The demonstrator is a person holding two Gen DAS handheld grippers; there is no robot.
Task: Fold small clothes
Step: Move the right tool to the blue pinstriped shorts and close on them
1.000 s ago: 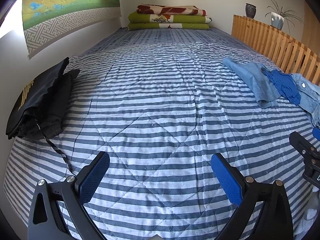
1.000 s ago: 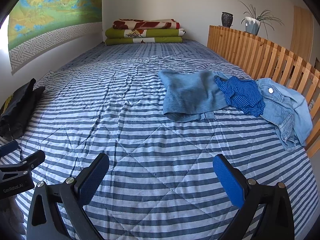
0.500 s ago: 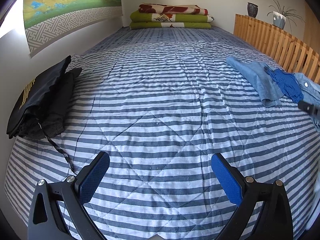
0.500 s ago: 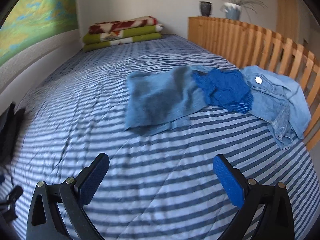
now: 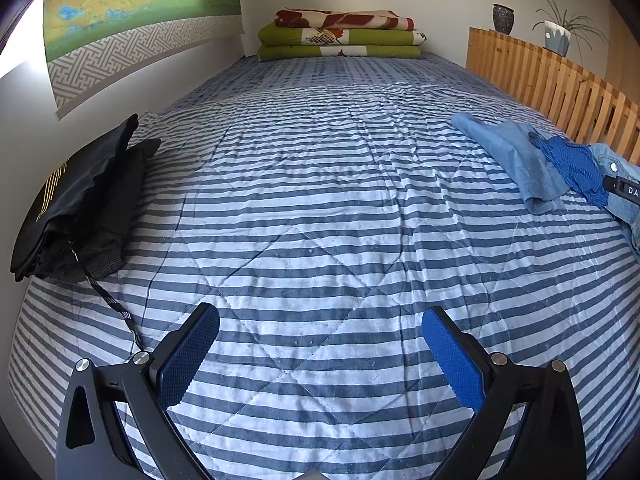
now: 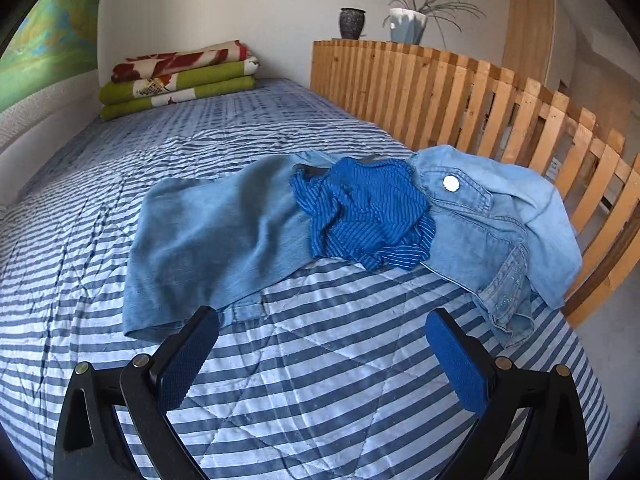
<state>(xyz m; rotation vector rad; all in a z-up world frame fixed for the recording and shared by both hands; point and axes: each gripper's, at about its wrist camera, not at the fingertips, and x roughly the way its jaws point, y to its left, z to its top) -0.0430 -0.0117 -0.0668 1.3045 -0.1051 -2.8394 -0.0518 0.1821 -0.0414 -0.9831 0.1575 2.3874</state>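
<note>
Three unfolded garments lie in a heap on the right side of the striped bed: a light blue cloth piece (image 6: 216, 240), a crumpled royal-blue striped piece (image 6: 368, 212) on top, and a denim shirt (image 6: 496, 224) by the railing. My right gripper (image 6: 322, 350) hovers open just in front of the light blue piece's near hem, holding nothing. My left gripper (image 5: 320, 352) stands open over bare bedspread, well left of the heap (image 5: 516, 160). A black part of the right gripper (image 5: 622, 188) shows at the right edge of the left wrist view.
Folded black clothes (image 5: 80, 200) with a dangling cord lie at the bed's left edge by the wall. Folded blankets (image 5: 340, 36) are stacked at the bed's far end. A wooden slat railing (image 6: 480, 112) runs along the right side, with a vase (image 6: 352, 22) and a potted plant (image 6: 408, 24) behind it.
My right gripper has swung right and forward toward the heap of blue garments, which now fills its view. The left gripper has barely moved.
</note>
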